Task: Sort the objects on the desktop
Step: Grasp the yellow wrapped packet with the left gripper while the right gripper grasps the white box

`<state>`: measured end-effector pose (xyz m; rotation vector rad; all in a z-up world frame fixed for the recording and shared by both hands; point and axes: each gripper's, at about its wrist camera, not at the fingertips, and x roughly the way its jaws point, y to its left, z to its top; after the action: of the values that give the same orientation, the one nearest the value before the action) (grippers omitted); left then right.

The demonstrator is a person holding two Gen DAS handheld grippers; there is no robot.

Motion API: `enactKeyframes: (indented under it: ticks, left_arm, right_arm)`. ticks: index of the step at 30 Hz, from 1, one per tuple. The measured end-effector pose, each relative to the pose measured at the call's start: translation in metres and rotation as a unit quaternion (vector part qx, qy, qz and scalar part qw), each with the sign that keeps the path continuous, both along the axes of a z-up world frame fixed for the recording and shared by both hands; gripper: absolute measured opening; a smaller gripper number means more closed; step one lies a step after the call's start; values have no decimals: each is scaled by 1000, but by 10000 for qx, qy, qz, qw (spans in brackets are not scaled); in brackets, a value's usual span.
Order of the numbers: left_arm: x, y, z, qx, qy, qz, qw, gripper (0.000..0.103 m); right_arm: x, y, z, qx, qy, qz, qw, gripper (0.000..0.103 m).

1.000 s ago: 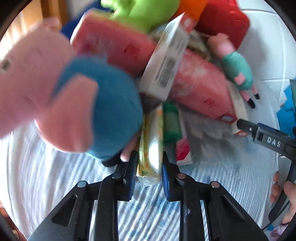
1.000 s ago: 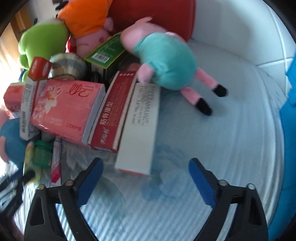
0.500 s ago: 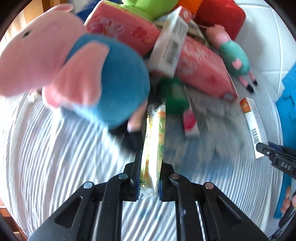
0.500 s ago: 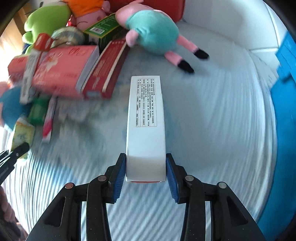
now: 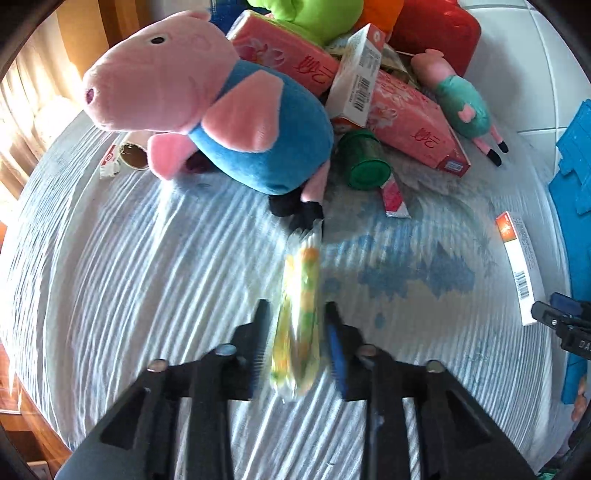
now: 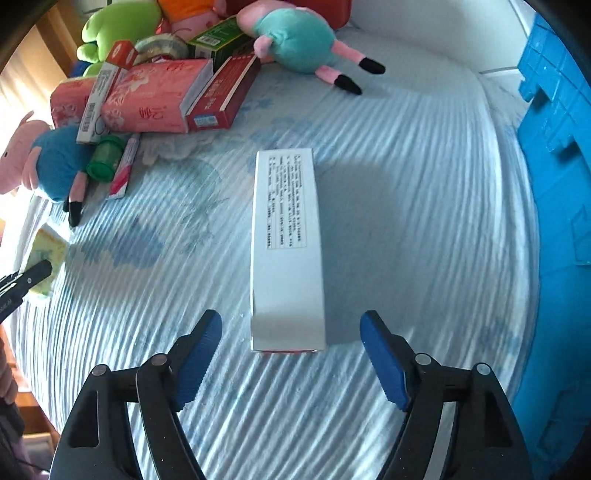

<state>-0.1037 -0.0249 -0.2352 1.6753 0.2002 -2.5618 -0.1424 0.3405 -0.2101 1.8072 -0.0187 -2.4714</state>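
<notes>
Right hand-held gripper (image 6: 291, 352), jaws opening, frees white box (image 6: 286, 254) lying lengthwise, pointing away.

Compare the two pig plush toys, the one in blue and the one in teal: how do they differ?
The blue-bodied pig plush toy looks larger than the teal-bodied pig plush toy. The blue one lies at the sunny side of the pile, the teal one at the side near the blue crate. Both have pink heads and black feet.

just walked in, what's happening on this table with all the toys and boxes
A person with a gripper in each hand is sorting a pile. The right gripper is opening, its fingers clear of the white box lying on the striped cloth. The left gripper is opening around a yellow packet.
</notes>
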Motion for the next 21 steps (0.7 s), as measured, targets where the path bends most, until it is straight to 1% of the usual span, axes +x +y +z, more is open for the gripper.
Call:
enactKeyframes:
  ticks: [1, 2, 4, 5, 6, 8, 9, 10, 12, 13, 14, 15, 17, 18, 19, 20, 21]
  left_arm:
    - [-1, -2, 0, 10, 2, 23, 10000, 41]
    - [-6, 5, -3, 19, 11, 39, 10000, 42]
    - [-11, 4, -7, 43, -4, 75, 10000, 42]
    - [-20, 10, -13, 63, -30, 82, 9999, 42]
    - [-21, 9, -16, 70, -81, 85, 9999, 42]
    - [-22, 9, -20, 99, -128, 97, 9998, 42]
    - [-22, 8, -22, 147, -147, 87, 9997, 42]
    - [-22, 7, -23, 177, -145, 85, 9997, 42]
    - [-23, 7, -23, 139, -92, 81, 9998, 38]
    - [-23, 7, -22, 119, -75, 72, 9999, 33]
    - [-23, 7, -22, 91, -67, 64, 9999, 33]
    - [-23, 8, -21, 36, -70, 61, 10000, 31]
    - [-24, 10, -20, -48, -47, 28, 10000, 25]
    - [-23, 11, -19, -76, -27, 12, 10000, 24]
    - [-23, 12, -18, -102, -19, -2, 9999, 23]
    - [-23, 13, -18, -125, -27, -1, 9999, 22]
    - [-22, 14, -18, -161, -41, 37, 9999, 21]
  right_arm:
    - [-1, 0, 2, 20, 22, 2, 10000, 78]
    - [-2, 1, 3, 29, 39, 7, 10000, 78]
    - [-8, 3, 6, 68, 56, 27, 10000, 78]
    - [-17, 12, 9, 90, 67, 38, 9999, 78]
    - [-18, 10, 8, 112, 78, 30, 9999, 78]
    - [-22, 14, 3, 145, 67, 30, 9999, 78]
    - [-27, 9, -5, 161, 58, 31, 9998, 78]
    - [-29, 7, -4, 174, 49, 33, 9998, 78]
    - [-37, 0, -10, 187, 28, 69, 9998, 78]
    - [-39, -1, -11, 194, 24, 85, 9998, 78]
    - [-43, -3, -14, 219, 12, 109, 9997, 78]
    - [-46, -4, -16, 263, -1, 119, 9996, 76]
    - [-50, -7, -21, 291, -50, 123, 9995, 64]
    - [-51, -8, -23, 286, -74, 128, 9995, 50]
    - [-50, -9, -23, 320, -37, 147, 9994, 44]
    - [-49, -11, -22, 302, -31, 173, 9994, 41]
    - [-47, -11, -21, 258, -44, 166, 9995, 41]
